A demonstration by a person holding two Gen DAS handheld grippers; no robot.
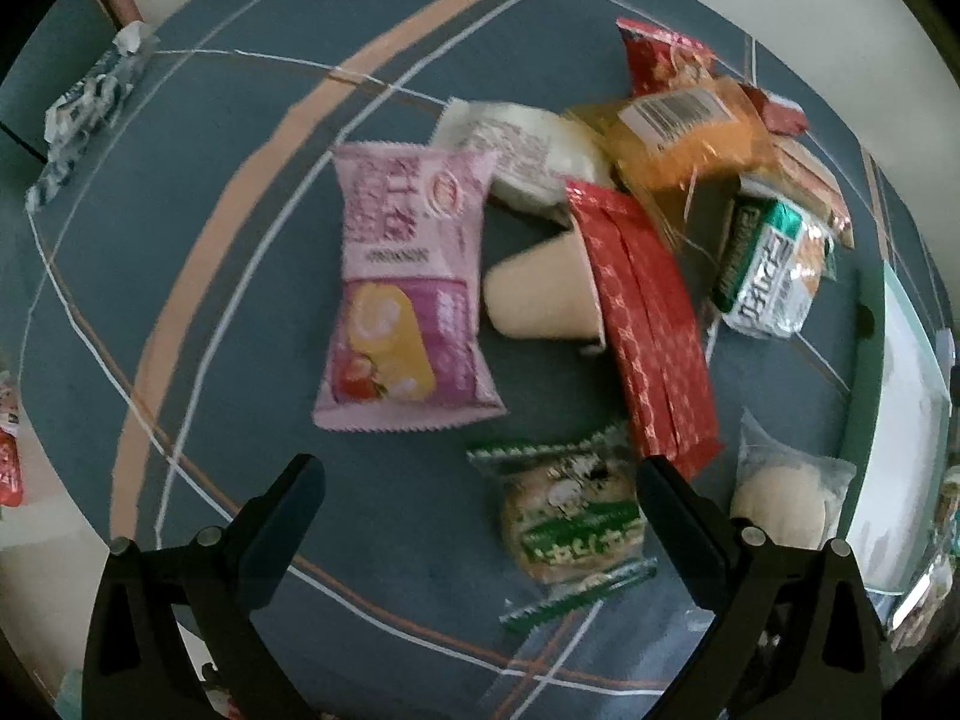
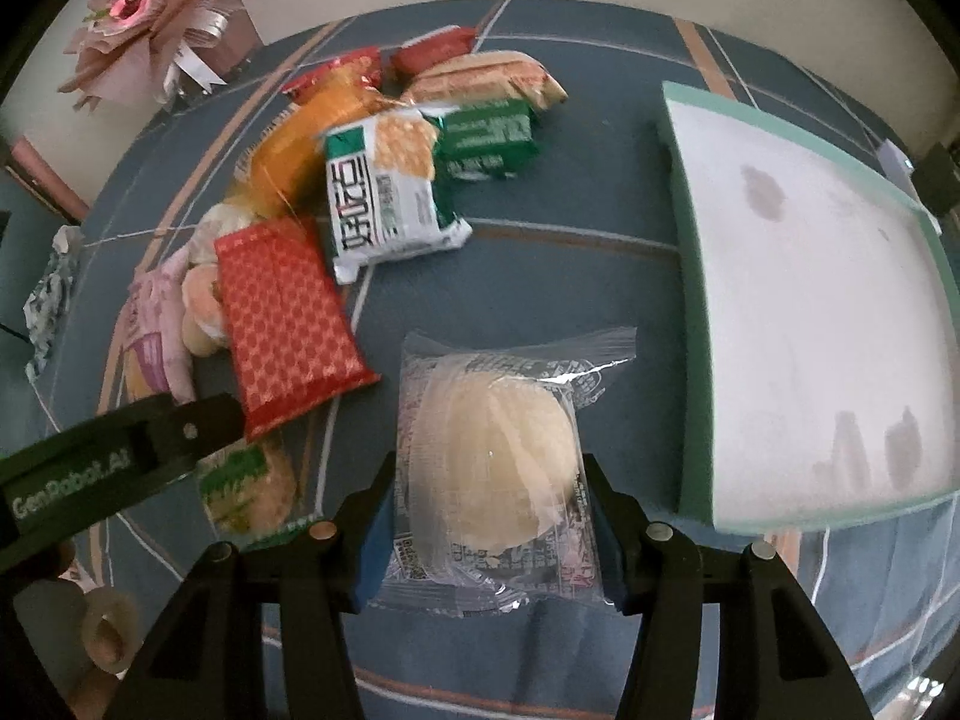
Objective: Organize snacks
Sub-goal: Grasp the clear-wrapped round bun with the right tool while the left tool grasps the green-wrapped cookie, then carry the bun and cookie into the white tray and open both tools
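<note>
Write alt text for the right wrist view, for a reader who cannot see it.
The right gripper is closed on a clear-wrapped pale round bun lying on a blue patterned cloth. A green-rimmed white tray sits to the right; a pile of snack packets lies behind, and the left gripper enters from the left.

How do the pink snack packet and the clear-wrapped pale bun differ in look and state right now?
The pink snack packet is opaque and printed, hiding its contents; the clear-wrapped bun shows through its see-through wrap. The pink packet lies free, clear of the open left gripper; the bun sits between the right gripper's pads, which press on its wrap. Both lie on the blue plaid cloth.
</note>
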